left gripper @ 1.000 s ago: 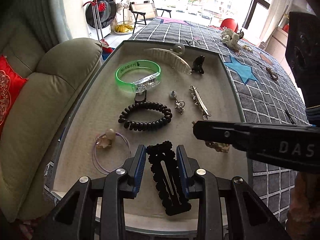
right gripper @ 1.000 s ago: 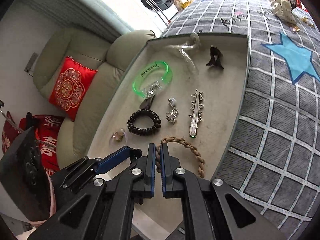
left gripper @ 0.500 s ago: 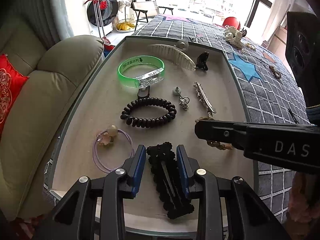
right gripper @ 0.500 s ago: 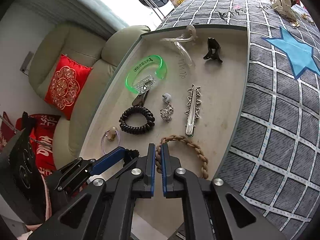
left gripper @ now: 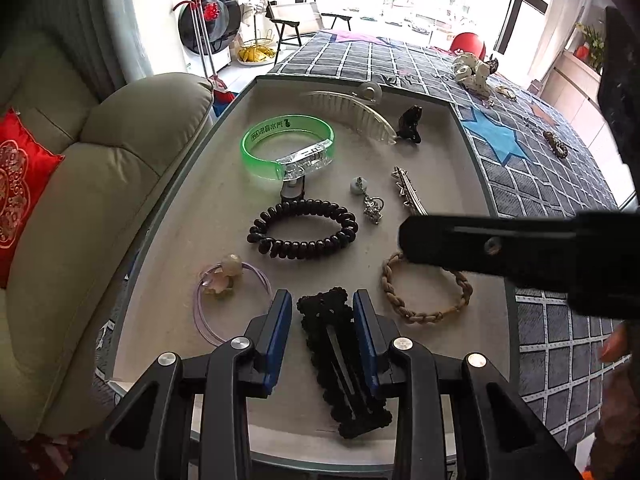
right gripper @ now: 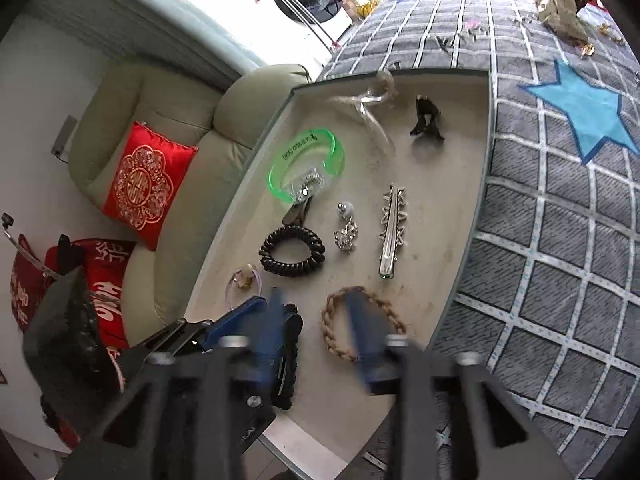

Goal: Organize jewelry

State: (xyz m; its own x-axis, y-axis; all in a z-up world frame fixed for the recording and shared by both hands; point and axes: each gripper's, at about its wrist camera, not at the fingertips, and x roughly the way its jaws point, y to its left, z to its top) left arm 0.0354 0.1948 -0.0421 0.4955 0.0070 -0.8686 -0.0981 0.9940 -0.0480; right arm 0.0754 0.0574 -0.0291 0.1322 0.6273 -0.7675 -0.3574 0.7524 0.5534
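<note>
Jewelry lies spread across the beige tray (left gripper: 180, 216), its far rim against the checked cloth (left gripper: 560, 184). Both grippers tilt steeply down at the near edge. The left gripper (left gripper: 323, 320) straddles the black hair clip (left gripper: 340, 352), jaws apart, not pressing. The right gripper (right gripper: 316, 316) has just been opening over the braided bracelet (right gripper: 362, 324), which lies flat, released. Bare tray remains along the right rim.
</note>
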